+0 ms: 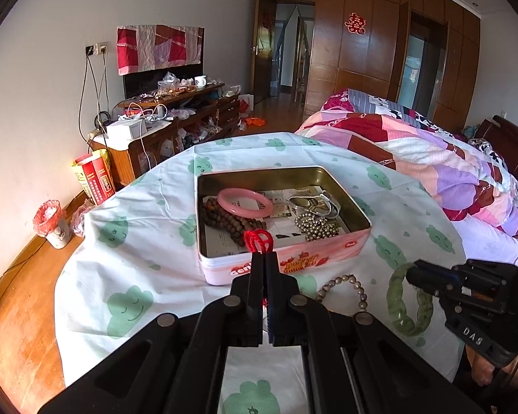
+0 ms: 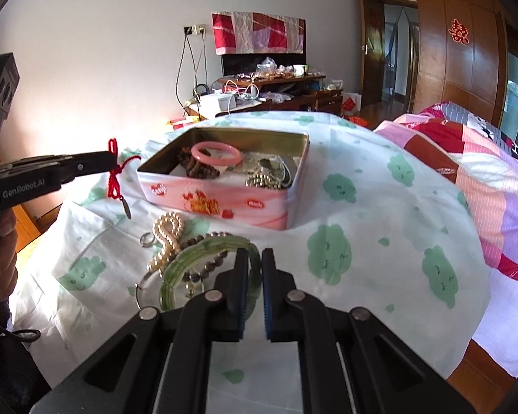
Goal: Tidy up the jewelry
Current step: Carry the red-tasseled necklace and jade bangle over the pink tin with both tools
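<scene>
My left gripper (image 1: 265,257) is shut on a red cord (image 1: 258,239), whose loops stick out past the tips just in front of the pink tin (image 1: 355,241). In the right wrist view the left gripper (image 2: 111,161) hangs left of the tin (image 2: 221,203), the red cord (image 2: 114,179) dangling with a small dark pendant (image 2: 126,209). My right gripper (image 2: 255,256) is shut on a green jade bangle (image 2: 203,250), lifted slightly off the cloth; the left wrist view shows the right gripper (image 1: 412,272) on that bangle (image 1: 409,305). A pink bangle (image 1: 245,201), brown beads (image 1: 229,222) and silver pieces (image 1: 314,220) lie in the tin.
A pearl strand (image 2: 169,236), a small ring (image 2: 147,239), a grey bead bracelet (image 1: 345,286) and a thin silver hoop (image 2: 145,284) lie on the green-patterned cloth (image 2: 380,234) in front of the tin. A quilted bed (image 1: 431,158) is right, a cluttered cabinet (image 1: 176,117) behind.
</scene>
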Demonstrator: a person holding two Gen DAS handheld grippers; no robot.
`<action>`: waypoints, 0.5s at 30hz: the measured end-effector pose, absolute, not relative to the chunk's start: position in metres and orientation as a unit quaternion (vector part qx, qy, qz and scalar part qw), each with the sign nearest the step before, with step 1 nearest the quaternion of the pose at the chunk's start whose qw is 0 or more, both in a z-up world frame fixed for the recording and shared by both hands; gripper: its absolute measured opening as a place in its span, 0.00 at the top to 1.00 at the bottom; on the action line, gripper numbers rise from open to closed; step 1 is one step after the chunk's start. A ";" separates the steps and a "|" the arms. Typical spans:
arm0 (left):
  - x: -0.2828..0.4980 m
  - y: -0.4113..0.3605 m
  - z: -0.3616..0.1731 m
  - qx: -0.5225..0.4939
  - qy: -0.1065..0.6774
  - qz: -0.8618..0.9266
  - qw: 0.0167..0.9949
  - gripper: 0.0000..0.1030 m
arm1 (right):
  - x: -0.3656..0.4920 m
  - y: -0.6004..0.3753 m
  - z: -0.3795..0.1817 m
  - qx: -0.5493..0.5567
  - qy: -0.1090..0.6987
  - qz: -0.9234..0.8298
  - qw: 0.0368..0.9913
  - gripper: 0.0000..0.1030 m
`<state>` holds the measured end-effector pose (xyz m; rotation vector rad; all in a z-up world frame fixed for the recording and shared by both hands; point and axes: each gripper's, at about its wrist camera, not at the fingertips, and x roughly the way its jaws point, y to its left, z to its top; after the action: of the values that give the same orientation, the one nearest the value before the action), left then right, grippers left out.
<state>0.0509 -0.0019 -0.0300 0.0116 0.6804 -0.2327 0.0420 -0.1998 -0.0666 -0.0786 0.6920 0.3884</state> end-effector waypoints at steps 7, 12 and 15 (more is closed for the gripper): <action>0.057 -0.004 -0.020 0.016 0.321 -0.110 0.941 1.00 | 0.057 -0.196 -0.045 -0.040 0.315 0.189 0.929 0.91; 0.064 -0.005 -0.010 0.023 0.310 -0.109 0.944 1.00 | 0.068 -0.189 -0.034 -0.046 0.302 0.191 0.933 0.91; 0.070 -0.005 -0.005 0.027 0.307 -0.108 0.945 1.00 | 0.075 -0.186 -0.029 -0.049 0.297 0.193 0.934 0.91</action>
<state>0.0702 -0.0054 -0.0055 0.0558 0.6254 -0.2206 0.0753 -0.1860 -0.0285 -0.1002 0.6076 0.3956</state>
